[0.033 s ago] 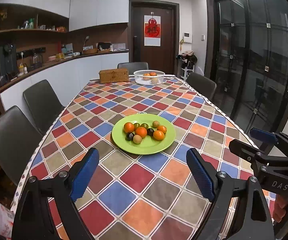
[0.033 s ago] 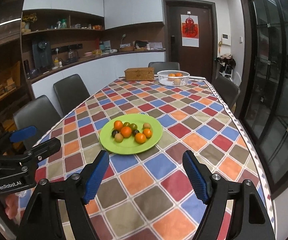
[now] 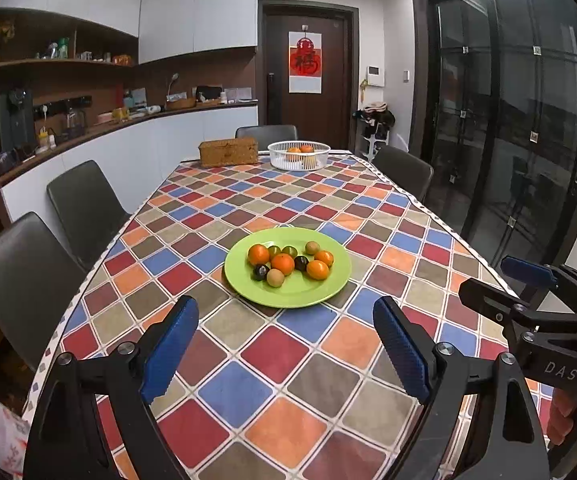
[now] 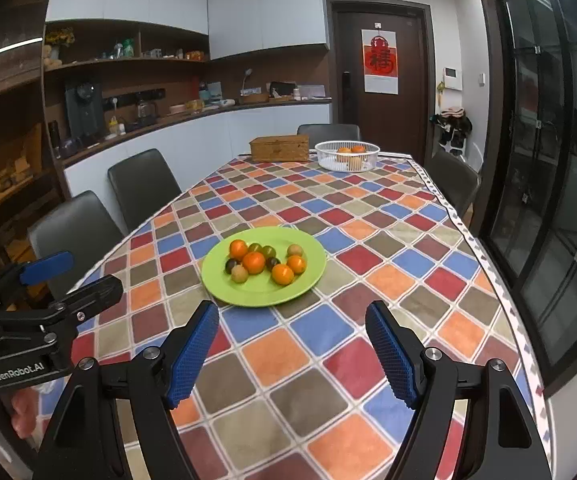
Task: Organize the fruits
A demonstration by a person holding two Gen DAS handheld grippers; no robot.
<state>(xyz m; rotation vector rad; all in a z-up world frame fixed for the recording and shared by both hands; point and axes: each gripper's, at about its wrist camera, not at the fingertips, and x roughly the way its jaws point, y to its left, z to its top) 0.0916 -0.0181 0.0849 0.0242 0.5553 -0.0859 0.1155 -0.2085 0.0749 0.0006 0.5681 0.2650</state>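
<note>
A green plate (image 3: 288,294) sits on the checkered tablecloth, also in the right wrist view (image 4: 264,294). It holds several small fruits: orange ones (image 3: 283,264), dark ones (image 3: 260,271), green ones (image 3: 289,251) and tan ones (image 3: 275,278). My left gripper (image 3: 286,350) is open and empty, above the table just short of the plate. My right gripper (image 4: 292,354) is open and empty, also just short of the plate. Each gripper shows at the edge of the other's view: the right (image 3: 536,300) and the left (image 4: 48,292).
A white basket (image 3: 299,155) with oranges and a wicker box (image 3: 228,152) stand at the table's far end. Dark chairs (image 3: 84,204) line the left side, the far end and the right. Glass doors (image 3: 508,128) are on the right; a counter runs along the left wall.
</note>
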